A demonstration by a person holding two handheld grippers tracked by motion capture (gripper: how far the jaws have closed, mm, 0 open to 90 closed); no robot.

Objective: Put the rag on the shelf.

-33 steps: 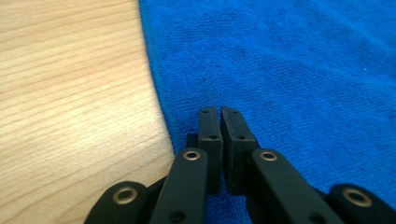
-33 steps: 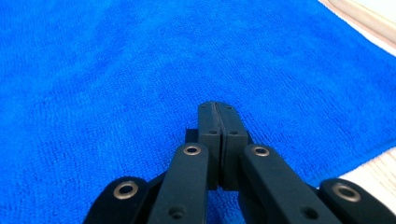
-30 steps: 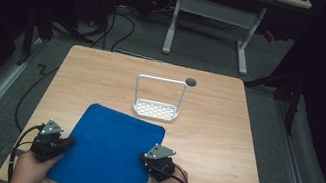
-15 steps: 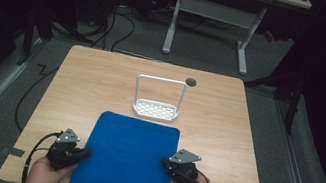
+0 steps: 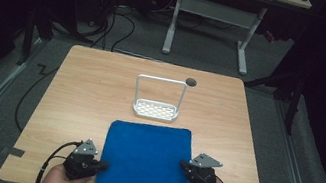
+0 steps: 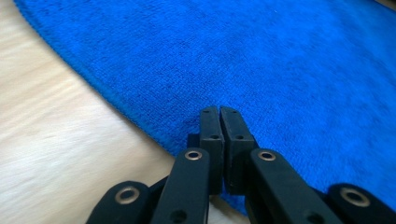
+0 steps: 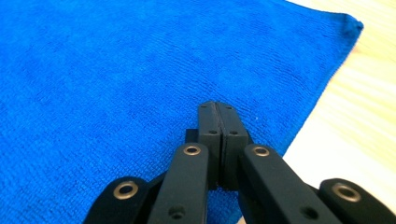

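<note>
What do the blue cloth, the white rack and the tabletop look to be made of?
Blue cloth: looks like terry or microfibre, matte, with fine looped pile in both gripper views. White rack: probably coated wire or plastic; thin frame, perforated base. Tabletop: light wood-grain surface, smooth; wood or laminate, can't tell which.

High view: wooden table (image 5: 100,90) evenly lit from above, no hard shadows on it; floor and room around the table fall to near black. Picture soft, slightly grainy.

Left gripper view: blue cloth (image 6: 261,60) sharp near the jaws, weave softening toward the top edge; table beside the cloth smeared and pale, washed out.

Right gripper view: table to the right of the cloth blown out to near white; the jaws' near parts slightly out of focus.
</note>
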